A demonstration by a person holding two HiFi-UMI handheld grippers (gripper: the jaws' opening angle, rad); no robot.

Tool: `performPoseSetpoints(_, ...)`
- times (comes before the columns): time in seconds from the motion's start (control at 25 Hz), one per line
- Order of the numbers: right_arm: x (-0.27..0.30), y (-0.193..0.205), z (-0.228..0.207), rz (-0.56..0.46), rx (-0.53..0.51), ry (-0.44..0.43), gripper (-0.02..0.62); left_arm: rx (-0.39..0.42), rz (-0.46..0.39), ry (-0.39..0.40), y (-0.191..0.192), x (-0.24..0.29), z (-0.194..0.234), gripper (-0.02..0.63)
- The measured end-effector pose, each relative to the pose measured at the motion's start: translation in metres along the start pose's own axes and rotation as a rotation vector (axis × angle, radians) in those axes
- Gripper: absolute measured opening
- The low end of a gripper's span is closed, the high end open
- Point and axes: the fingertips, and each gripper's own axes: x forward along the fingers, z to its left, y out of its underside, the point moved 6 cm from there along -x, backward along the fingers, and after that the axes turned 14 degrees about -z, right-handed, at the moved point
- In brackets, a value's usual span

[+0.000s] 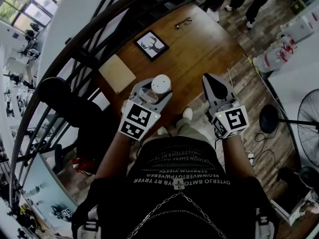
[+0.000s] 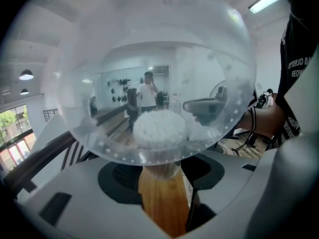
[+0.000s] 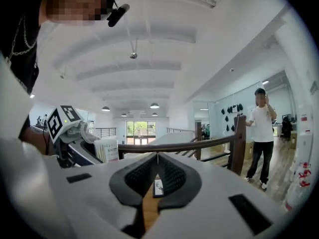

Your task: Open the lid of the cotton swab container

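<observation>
Just one swab container (image 1: 160,83), in left gripper (image 1: 153,90).

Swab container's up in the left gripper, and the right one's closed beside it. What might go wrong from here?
1. The cotton swab container is round, clear and held in the air by the left gripper alone. Prying at it may twist it loose and spill the swabs.
2. The right gripper is shut and empty. Its closed tip would likely shove the container rather than pry anything open.

Clear, glossy plastic container (image 2: 154,54) and smooth wooden table (image 1: 199,49).
</observation>
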Motion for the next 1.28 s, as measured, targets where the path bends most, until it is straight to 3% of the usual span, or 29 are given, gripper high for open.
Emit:
performPoseSetpoints(0.36, 0.0, -0.011, -0.016, -0.003, -0.041, 0.07, 0.015, 0.022, -0.131, -0.086, -0.023, -0.021, 0.01, 0.259)
performPoseSetpoints(1.28, 0.008, -0.027, -0.001, -0.015, -0.074, 0.032, 0.015, 0.054, -0.148, -0.113, -0.034, -0.041, 0.014, 0.259)
